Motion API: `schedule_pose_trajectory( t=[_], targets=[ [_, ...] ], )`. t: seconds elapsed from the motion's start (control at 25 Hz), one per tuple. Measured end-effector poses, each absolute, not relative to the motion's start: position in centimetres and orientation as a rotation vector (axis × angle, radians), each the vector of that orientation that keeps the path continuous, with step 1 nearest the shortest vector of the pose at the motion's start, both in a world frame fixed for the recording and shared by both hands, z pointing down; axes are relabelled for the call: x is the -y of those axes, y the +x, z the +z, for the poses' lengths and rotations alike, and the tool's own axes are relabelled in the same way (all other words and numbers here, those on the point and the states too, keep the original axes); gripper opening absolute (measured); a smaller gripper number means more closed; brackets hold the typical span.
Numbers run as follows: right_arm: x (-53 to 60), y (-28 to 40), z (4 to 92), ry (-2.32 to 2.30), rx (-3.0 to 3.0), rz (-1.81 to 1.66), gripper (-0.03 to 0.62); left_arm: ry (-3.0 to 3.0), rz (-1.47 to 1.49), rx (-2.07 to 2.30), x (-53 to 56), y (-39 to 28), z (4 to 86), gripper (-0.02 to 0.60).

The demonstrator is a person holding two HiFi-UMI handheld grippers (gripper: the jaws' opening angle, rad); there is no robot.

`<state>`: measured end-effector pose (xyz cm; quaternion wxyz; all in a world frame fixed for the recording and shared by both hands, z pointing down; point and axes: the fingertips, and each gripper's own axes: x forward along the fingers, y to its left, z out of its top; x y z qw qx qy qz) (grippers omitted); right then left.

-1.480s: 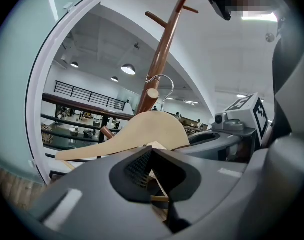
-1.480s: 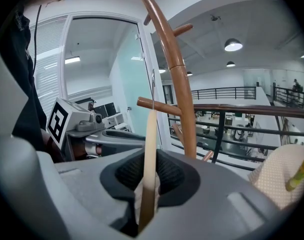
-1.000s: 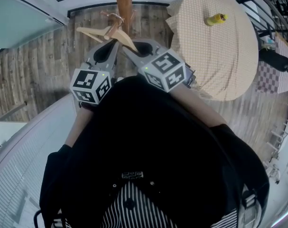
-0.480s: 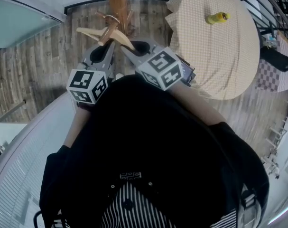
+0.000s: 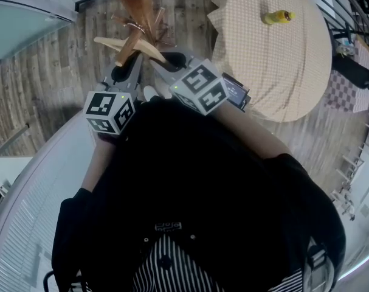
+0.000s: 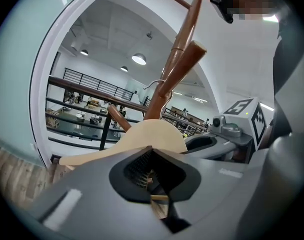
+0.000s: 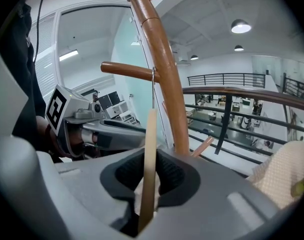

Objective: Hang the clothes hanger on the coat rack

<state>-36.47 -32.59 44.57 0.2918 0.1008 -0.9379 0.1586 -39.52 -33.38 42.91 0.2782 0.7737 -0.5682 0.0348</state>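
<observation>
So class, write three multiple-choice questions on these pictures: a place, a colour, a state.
1. Where is the yellow object? A on the cloth-covered table B on a shelf C on a chair
2. What colour is the coat rack? A white B brown C black
3. How is the right gripper? A open and empty B shut on the hanger C out of view
Answers: 1 A, it lies on the cloth; 2 B, pole and pegs are brown wood; 3 B, its jaws pinch the pale wood.

Large indoor hall: railed mezzanine (image 7: 224, 77), ceiling lamps (image 7: 240, 27).
</observation>
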Motion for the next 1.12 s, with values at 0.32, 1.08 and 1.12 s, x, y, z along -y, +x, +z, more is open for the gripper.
schedule_pose_trajectory(
  t=[0.32, 1.08, 1.12],
  targets=[
    [32.5, -36.3, 45.7, 0.299, 2.501, 0.394, 0.060, 2.029, 0.087, 1.536, 32.5, -39.0, 44.0, 0.000],
    [31.9, -34.9, 45.6, 0.485, 2.543, 0.357, 0.060, 2.075, 0.151, 1.534, 28.5, -36.1, 43.4, 0.000],
    [31.9, -34.9, 45.7, 0.494, 2.541, 0.353, 0.060, 2.079, 0.151, 1.533, 28.4, -36.1, 43.4, 0.000]
  ],
)
